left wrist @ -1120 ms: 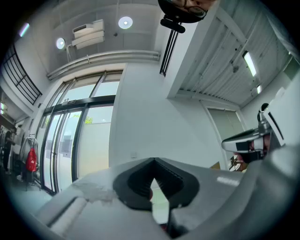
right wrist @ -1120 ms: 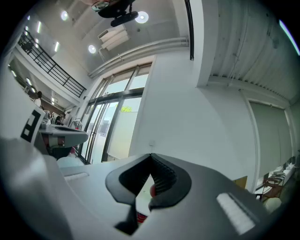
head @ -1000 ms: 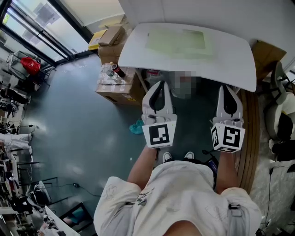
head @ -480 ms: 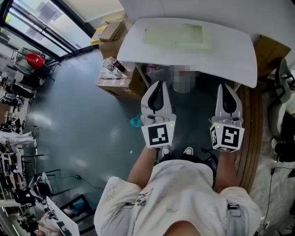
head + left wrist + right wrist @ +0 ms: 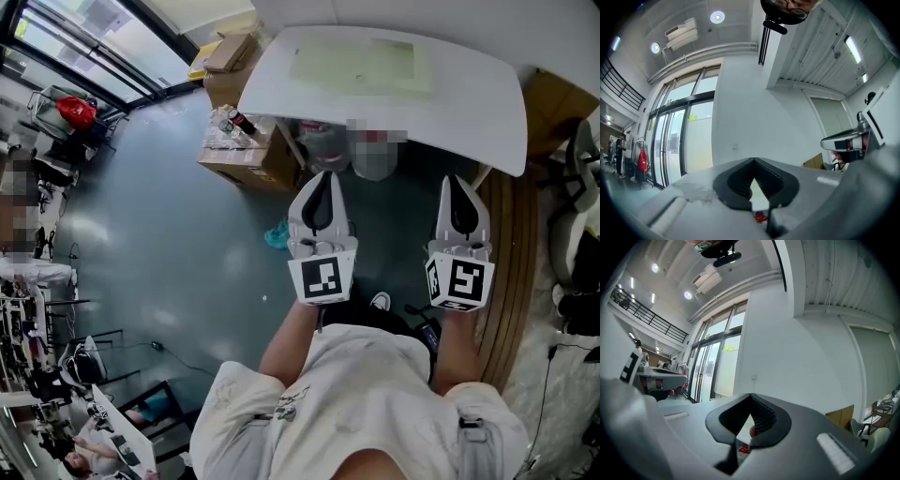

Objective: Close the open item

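Note:
In the head view my left gripper [image 5: 322, 175] and right gripper [image 5: 460, 178] are held side by side at waist height, pointing level at a white table [image 5: 469, 112]. Both stop short of the table's near edge, over the floor. Each pair of jaws meets at the tip with nothing between. The left gripper view shows the closed left gripper [image 5: 753, 161] against a white wall, and the right gripper view shows the closed right gripper [image 5: 751, 395] the same way. A pale green mat [image 5: 356, 66] lies on the table. I can make out no open item.
Cardboard boxes [image 5: 244, 159] with a dark bottle [image 5: 239, 122] on top stand left of the table. A teal scrap [image 5: 277, 234] lies on the grey floor. At the right are a curved wooden edge [image 5: 511, 272] and a chair [image 5: 577, 187].
Both grippers have sunk a little and stand farther from the table's near edge. Their jaws have stayed shut.

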Available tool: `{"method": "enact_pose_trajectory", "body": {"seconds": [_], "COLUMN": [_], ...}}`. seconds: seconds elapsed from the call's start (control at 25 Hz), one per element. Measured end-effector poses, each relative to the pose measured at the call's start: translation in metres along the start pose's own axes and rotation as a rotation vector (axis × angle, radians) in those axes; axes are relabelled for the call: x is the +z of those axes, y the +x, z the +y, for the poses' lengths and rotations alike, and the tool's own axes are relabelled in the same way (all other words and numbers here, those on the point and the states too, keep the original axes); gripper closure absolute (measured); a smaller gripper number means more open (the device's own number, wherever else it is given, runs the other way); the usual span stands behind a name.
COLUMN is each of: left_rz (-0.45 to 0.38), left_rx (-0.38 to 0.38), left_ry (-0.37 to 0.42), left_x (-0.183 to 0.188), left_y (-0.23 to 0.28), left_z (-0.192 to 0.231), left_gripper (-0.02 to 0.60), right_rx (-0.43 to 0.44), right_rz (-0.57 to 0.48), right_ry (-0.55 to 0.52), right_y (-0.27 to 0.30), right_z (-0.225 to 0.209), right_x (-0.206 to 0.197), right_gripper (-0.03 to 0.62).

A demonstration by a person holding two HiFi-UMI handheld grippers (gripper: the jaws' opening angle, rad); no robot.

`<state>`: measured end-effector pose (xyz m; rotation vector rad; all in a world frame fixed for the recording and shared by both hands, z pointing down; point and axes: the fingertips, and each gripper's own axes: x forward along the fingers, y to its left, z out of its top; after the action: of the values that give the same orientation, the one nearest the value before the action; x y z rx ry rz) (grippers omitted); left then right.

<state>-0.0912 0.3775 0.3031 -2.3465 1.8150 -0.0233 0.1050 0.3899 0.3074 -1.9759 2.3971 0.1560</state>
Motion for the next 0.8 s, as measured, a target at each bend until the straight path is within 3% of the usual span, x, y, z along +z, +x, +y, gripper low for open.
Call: {"method": "enact_pose_trajectory", "body": {"seconds": [0.8], "left_rz": [-0.043], "left_rx": [-0.024], "left_ry": [-0.067], "left_x": [-0.007], "left_y": [0.087], "left_z": [0.038], "left_gripper": [0.580], "right_rx": [-0.008], "right_rz": [0.008], "right_ry": [-0.082], "right_y": [0.094], "right_z": [0.005], "right_x": [0.003], "right_gripper": [0.592]}}
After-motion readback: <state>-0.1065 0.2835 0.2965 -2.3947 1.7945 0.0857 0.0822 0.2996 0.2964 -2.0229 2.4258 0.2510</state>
